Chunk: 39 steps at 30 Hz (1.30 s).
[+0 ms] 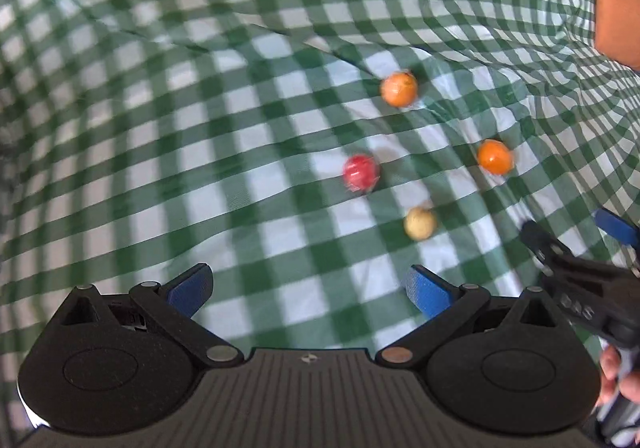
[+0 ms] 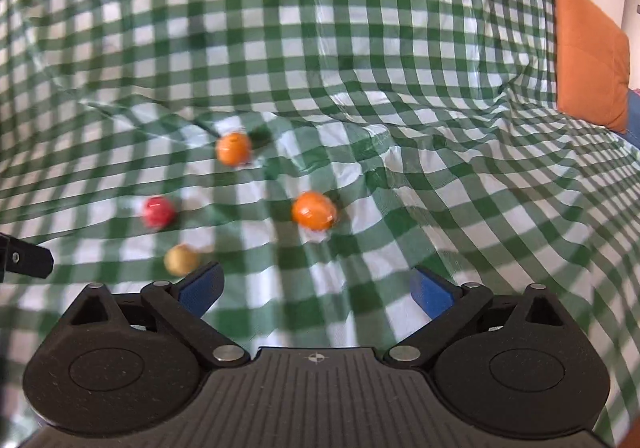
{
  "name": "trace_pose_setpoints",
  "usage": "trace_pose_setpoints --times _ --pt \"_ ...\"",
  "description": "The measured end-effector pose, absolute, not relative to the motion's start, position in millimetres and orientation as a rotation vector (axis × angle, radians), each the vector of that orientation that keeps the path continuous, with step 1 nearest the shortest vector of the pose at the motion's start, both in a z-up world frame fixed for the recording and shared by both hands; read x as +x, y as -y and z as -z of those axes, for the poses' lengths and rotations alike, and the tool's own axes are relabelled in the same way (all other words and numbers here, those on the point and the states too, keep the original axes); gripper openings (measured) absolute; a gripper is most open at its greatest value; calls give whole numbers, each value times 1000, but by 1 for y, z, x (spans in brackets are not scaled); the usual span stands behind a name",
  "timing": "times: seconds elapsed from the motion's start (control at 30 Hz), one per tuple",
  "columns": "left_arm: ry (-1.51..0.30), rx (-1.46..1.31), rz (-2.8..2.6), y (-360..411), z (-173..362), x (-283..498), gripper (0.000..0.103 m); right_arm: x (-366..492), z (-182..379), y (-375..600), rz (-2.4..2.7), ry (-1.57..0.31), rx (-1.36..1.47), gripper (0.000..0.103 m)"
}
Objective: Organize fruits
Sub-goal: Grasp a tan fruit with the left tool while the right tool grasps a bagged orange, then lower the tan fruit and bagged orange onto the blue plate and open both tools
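left gripper (image 1: pixel 308 290): jaws spread wide, nothing between them; we hover above the cloth with every fruit ahead of us.
right gripper (image 2: pixel 316 290): jaws released too, holding nothing; in the left view it sits at about 4 o'clock from the fruits.
cloth (image 2: pixel 360 47): green check, rumpled, with folds running under and around the fruits.
red fruit (image 1: pixel 360 171): loose on the cloth; in the left view, the westmost of the four.
far orange (image 1: pixel 399 88): at about 1 o'clock from the red fruit, resting against a fold.
near orange (image 2: pixel 314 209): closest to our right gripper's line, at about 12 o'clock ahead of it, apart from the others.
yellow fruit (image 2: pixel 182 259): just beside our right gripper's left finger (image 2: pixel 202 290), at about 10 o'clock from the gripper's centre.
cushion (image 2: pixel 592 59): orange, at the far right edge, well apart from the fruits.
target: we see no bowl or tray, so we cannot tell where the fruits belong.
progress: we judge the sorting not yet begun; all four lie scattered.
risk, rolling: the fruits are round, so a nudge from one finger may send one down a fold.
risk, cloth: closing low could pinch fabric and drag the neighbours.
risk, blur: both views are smeared, so our aim may be off.
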<state>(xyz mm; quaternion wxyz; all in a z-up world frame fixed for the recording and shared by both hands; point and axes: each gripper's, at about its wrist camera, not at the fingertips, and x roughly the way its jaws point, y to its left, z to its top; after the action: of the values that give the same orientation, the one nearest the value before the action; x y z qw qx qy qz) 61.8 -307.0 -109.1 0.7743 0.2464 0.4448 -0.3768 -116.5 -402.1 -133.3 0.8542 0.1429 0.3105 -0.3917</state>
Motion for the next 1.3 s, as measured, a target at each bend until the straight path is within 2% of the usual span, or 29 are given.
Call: trace_pose_setpoints --times 0.27,0.33,0.37,0.4,0.43,0.47,0.5,0.77,1.1,1.3 --pt "-983 618 870 365 165 62 102 -71 175 480 721 -676 264 87" --pt "-972 615 888 372 169 61 96 -62 185 493 697 -692 268 85" --pt "-970 609 909 376 169 59 84 -58 190 497 691 -706 261 84" --pt "-972 598 934 378 168 58 60 -55 194 499 687 -716 250 83" --pt "-960 587 957 378 165 56 46 -54 195 498 686 -698 239 75" --pt "-949 589 982 378 163 53 25 -54 195 497 675 -689 230 51" --pt "-950 593 989 379 161 51 24 -54 194 495 656 -684 222 37" --pt "-876 573 982 332 118 34 24 -85 165 466 721 -660 270 38" --pt "-816 507 899 182 22 -2 25 -145 73 347 647 -546 287 39" --pt "-823 479 807 92 -17 -19 25 -160 25 251 478 -505 298 39"
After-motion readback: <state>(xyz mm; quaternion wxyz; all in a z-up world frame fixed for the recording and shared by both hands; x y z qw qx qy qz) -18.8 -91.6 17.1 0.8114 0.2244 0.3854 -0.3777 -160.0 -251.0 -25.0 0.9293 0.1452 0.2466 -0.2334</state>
